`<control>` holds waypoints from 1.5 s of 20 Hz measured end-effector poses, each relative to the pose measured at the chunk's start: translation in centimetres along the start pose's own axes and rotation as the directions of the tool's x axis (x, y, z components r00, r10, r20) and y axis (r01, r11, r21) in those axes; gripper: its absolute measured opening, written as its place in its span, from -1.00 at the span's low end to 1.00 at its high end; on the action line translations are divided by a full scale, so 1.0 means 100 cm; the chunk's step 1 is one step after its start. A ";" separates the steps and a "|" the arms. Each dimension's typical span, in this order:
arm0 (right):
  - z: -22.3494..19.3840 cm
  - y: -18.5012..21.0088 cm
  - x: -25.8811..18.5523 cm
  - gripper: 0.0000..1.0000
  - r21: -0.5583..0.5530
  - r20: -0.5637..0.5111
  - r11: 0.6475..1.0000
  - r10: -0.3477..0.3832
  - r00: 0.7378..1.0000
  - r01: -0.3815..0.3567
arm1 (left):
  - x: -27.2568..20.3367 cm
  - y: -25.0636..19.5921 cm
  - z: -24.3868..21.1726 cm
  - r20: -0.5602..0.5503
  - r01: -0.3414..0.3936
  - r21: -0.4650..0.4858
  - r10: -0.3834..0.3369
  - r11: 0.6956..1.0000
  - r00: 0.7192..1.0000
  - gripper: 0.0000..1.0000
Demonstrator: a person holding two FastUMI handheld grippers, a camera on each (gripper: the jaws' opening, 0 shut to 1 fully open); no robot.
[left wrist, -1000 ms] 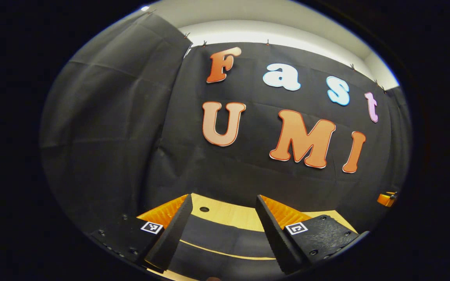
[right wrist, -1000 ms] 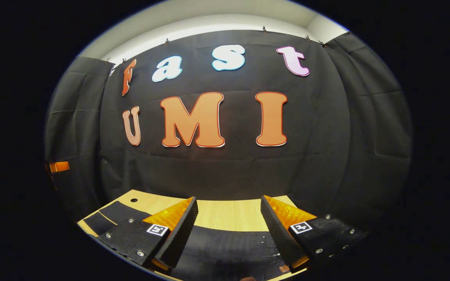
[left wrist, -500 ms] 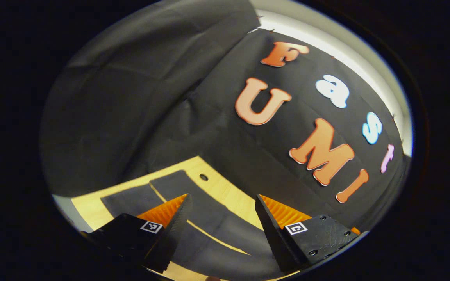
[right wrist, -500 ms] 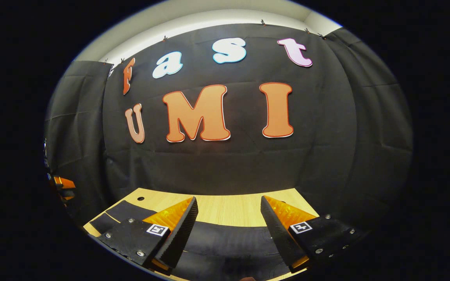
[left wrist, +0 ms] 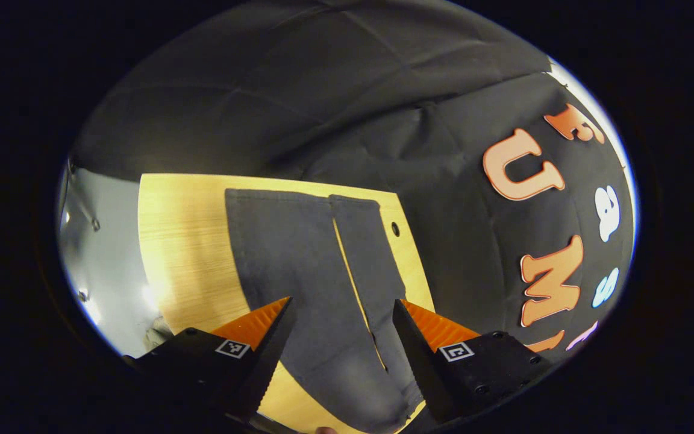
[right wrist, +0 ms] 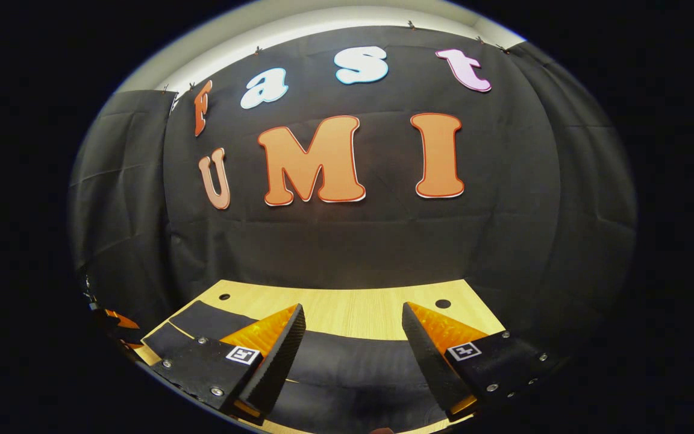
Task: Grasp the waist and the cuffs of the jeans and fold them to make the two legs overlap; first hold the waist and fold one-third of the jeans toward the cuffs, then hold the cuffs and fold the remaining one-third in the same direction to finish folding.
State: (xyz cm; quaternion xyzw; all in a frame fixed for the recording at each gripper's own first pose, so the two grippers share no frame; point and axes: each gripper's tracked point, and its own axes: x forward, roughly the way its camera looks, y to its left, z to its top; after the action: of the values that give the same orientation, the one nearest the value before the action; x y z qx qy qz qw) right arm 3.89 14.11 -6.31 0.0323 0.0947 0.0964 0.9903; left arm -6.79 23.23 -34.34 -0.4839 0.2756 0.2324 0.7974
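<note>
The jeans (left wrist: 299, 265) lie flat on the wooden tabletop (left wrist: 184, 241), both legs spread side by side with a thin strip of wood showing between them, so no fold looks made yet. This seems to be the approach before the first step, the one that brings the two legs to overlap.

Taking the jeans as the landmark and starting at the left: the left claw (left wrist: 341, 355) hangs above them with its jaws wide and nothing between them. The two legs run away from it toward the far edge of the tabletop, where their ends lie square; the gap between the legs passes under the space between its fingers. Whether the near end is waist or crotch cannot be told.

Farther right, the right claw (right wrist: 353, 355) is also wide and empty, poised over the dark cloth of the jeans (right wrist: 347, 367), with bare wood beyond them.

Next, each claw probably has to drop to an edge of the jeans and close on it, waist and cuff.
</note>
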 end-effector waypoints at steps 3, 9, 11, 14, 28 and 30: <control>-0.002 -0.003 -0.003 1.00 -0.011 -0.009 1.000 -0.007 1.000 0.007 | 0.010 0.025 -0.005 -0.019 -0.069 -0.002 0.069 0.998 0.997 0.96; -0.009 -0.015 -0.011 0.94 -0.011 -0.033 0.999 -0.041 0.999 0.041 | 0.045 0.054 -0.010 -0.078 -0.169 -0.100 0.162 0.981 0.984 0.96; -0.008 -0.020 -0.014 0.94 -0.018 -0.037 0.998 -0.059 0.998 0.058 | 0.050 0.069 -0.010 -0.092 -0.219 -0.107 0.209 0.970 0.973 0.96; -0.006 -0.028 -0.017 0.94 -0.016 -0.035 0.996 -0.085 0.996 0.084 | 0.053 0.082 -0.010 -0.106 -0.267 -0.118 0.256 0.956 0.961 0.96; -0.006 -0.037 -0.010 0.94 -0.009 -0.055 0.993 -0.118 0.991 0.118 | 0.118 0.018 -0.023 -0.168 -0.082 -0.083 0.067 0.993 0.984 0.82; -0.011 -0.045 -0.013 1.00 0.015 -0.065 0.991 -0.134 0.989 0.136 | 0.129 0.018 -0.030 -0.176 -0.102 -0.047 0.092 0.994 0.980 0.27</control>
State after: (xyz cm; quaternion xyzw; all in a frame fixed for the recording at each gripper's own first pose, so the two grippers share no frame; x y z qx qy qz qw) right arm 3.21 9.51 -7.49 0.0322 0.1292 0.0292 0.9907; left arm 0.93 22.64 -45.19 -0.5106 0.3608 0.2355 0.7441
